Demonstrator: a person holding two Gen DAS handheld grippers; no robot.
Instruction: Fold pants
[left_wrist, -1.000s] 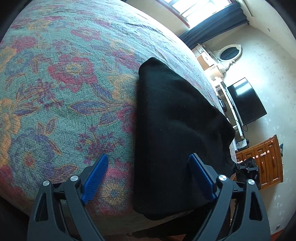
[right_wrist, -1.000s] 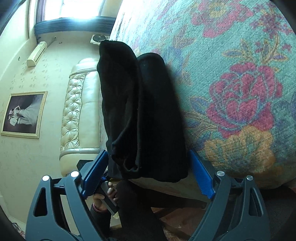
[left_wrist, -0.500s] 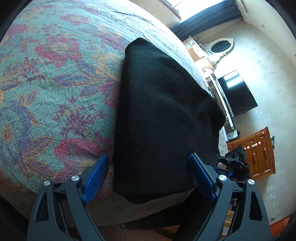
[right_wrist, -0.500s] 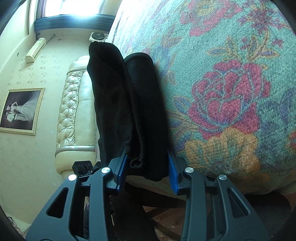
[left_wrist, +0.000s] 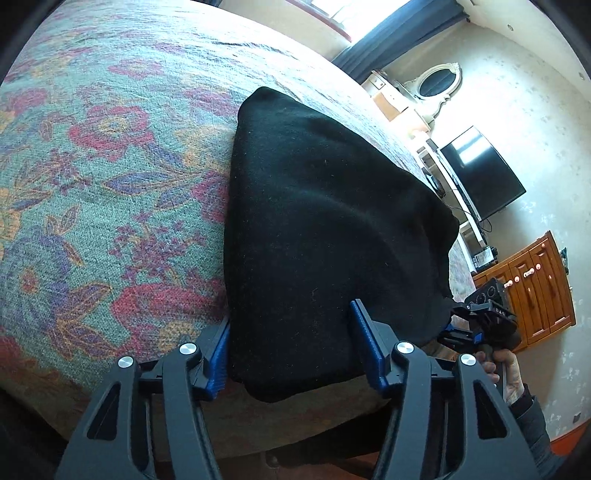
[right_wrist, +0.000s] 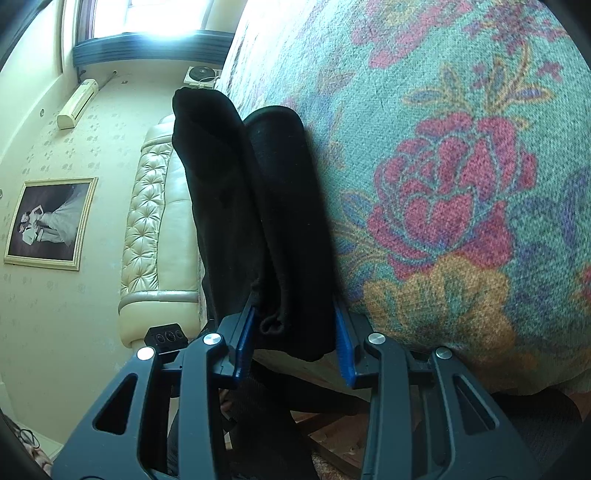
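Fingers (right_wrist: 341, 343) of the right gripper clamp the black pants (right_wrist: 288, 236); left fingers (left_wrist: 364, 339) are closing around them.

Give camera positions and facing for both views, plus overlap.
Left wrist: on the left claw, looking down across the bed at the black pants; claw closing around their near edge; right claw and hand visible.
Right wrist: on the right claw, facing along the pants' edge toward the headboard; clamped on them.
Shared: pants, bed.
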